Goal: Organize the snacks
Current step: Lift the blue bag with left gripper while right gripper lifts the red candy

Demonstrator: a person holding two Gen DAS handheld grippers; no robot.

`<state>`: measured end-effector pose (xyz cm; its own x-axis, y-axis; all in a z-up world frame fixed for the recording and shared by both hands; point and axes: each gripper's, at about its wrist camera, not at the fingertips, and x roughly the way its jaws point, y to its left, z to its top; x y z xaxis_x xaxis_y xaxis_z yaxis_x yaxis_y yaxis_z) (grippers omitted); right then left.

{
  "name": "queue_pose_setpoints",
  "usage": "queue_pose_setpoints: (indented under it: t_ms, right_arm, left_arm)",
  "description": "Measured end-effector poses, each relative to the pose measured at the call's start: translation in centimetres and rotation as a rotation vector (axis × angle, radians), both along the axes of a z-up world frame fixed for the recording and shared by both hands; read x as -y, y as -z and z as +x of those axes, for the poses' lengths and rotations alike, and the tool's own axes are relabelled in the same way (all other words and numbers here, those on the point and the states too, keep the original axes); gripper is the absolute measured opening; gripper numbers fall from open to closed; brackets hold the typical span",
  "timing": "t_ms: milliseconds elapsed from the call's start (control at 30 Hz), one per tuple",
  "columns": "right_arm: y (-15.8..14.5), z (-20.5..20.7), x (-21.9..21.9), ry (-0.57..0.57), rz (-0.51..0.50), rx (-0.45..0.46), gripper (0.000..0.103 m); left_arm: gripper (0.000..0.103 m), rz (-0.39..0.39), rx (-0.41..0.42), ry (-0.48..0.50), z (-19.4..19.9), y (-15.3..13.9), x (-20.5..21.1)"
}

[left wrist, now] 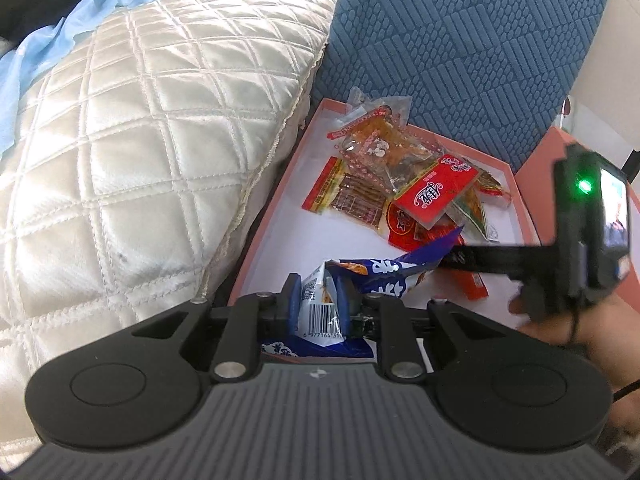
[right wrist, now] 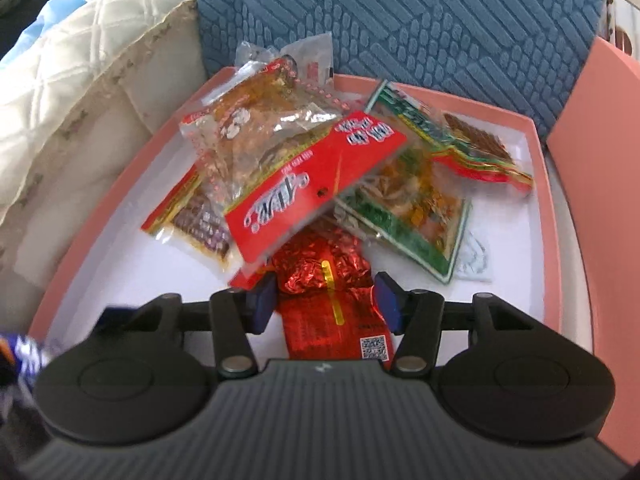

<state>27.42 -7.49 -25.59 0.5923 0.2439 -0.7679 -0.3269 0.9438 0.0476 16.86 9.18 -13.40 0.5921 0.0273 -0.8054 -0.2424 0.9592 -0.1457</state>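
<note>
- Left wrist view: left gripper (left wrist: 317, 298), bottom centre, is clamped on the crumpled blue-and-white foil snack packet (left wrist: 352, 280), holding it above the pink shallow cardboard box (left wrist: 276, 200), probably for sorting.
- White quilted cushion (left wrist: 140, 140) crowds the box's left edge.
- Right wrist view: right gripper (right wrist: 326, 306) stands apart, straddling the crinkled red foil packet (right wrist: 320, 276), pads not pressing.
- Red-labelled clear packet (right wrist: 288, 188) overlaps it from above.

Barcode digits "6 977164" on blue-white packet (left wrist: 320, 312)
</note>
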Motion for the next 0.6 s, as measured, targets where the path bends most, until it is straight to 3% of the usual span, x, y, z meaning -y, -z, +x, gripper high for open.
queue_pose_setpoints:
  t_ms: [367, 600]
  right_arm:
    - [-2.0, -4.9, 2.7, -0.033, -0.006, -0.071, 0.056]
    - [-3.3, -6.9, 3.4, -0.033, 0.01, -0.053, 0.056]
  left_arm:
    - [0.022, 0.002, 0.016, 0.009, -0.6, -0.3, 0.8]
    - [0.022, 0.002, 0.03, 0.008, -1.2, -0.8, 1.2]
